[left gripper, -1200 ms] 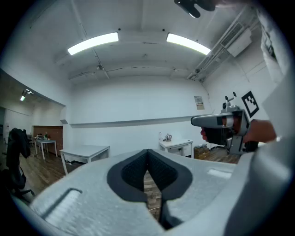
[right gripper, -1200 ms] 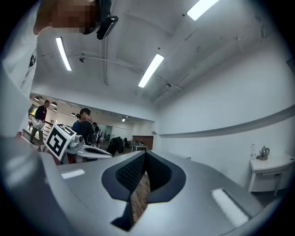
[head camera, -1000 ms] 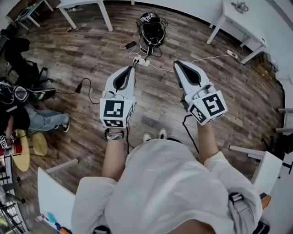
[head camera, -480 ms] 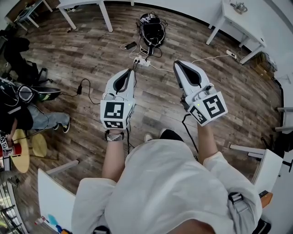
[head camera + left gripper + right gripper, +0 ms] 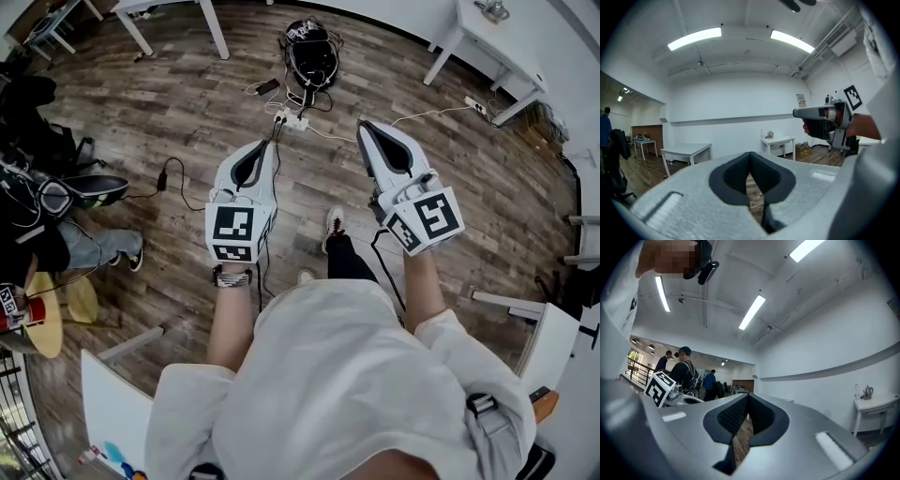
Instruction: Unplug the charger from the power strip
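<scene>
A white power strip lies on the wood floor ahead of me, with a white charger and several cables plugged in. It is small in the head view, so I cannot make out the plugs. My left gripper is held in the air well short of the strip, shut and empty. My right gripper floats level to the right of the strip, also shut with nothing in it. In the left gripper view the left gripper shows pads pressed together. The right gripper looks the same in its own view.
A black bag sits just beyond the strip, with a black adapter and cords beside it. White tables stand at the back. A second strip lies at right. A seated person is at left.
The person has stepped one foot forward, a dark trouser leg and shoe now showing between the grippers. Both grippers stay shut and have edged slightly toward the strip.
</scene>
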